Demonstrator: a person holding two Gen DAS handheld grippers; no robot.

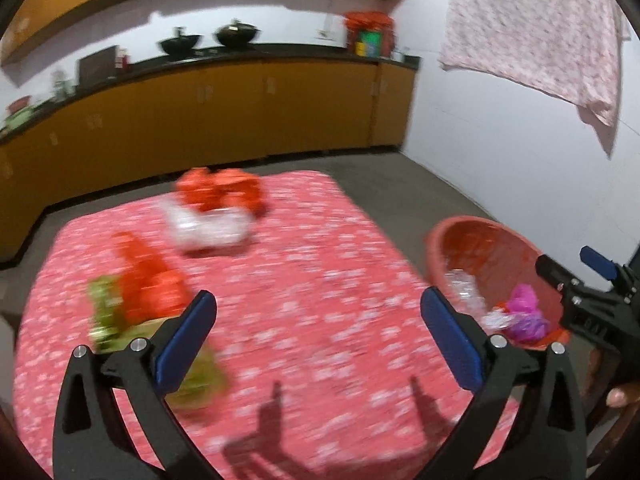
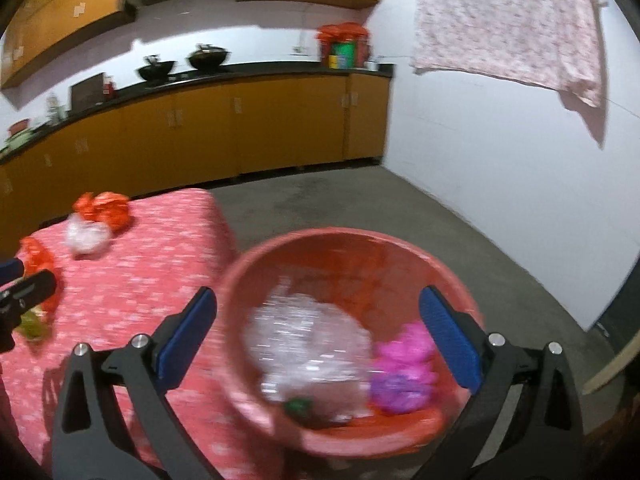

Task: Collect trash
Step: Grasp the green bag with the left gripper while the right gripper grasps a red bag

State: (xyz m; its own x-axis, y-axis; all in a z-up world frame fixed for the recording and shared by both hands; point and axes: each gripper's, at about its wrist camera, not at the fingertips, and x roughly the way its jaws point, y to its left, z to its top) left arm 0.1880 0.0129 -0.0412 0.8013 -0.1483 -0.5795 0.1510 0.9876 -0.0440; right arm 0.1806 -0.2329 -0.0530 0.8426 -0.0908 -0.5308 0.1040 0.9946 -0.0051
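A red tub [image 2: 352, 252] stands off the table's right edge and holds a clear plastic bag [image 2: 308, 344], a pink wrapper [image 2: 408, 352] and a purple one [image 2: 396, 388]. My right gripper [image 2: 318, 336] hangs open above the tub, nothing between its pads. My left gripper [image 1: 318, 340] is open and empty over the pink cloth table [image 1: 312, 280]. On the table lie an orange wrapper [image 1: 146, 280] with a green one [image 1: 106, 312] by the left finger, and farther back an orange bag [image 1: 224, 188] and a clear bag [image 1: 208, 228]. The tub [image 1: 496, 248] and right gripper [image 1: 580, 276] show at the right of the left wrist view.
A kitchen counter [image 1: 240, 56] with yellow cabinets runs along the far wall, pans on top. A pink cloth [image 1: 532, 32] hangs on the white wall at right. Grey floor [image 2: 360, 200] lies between table and cabinets. A hand's fingertip [image 1: 618, 396] shows at the right.
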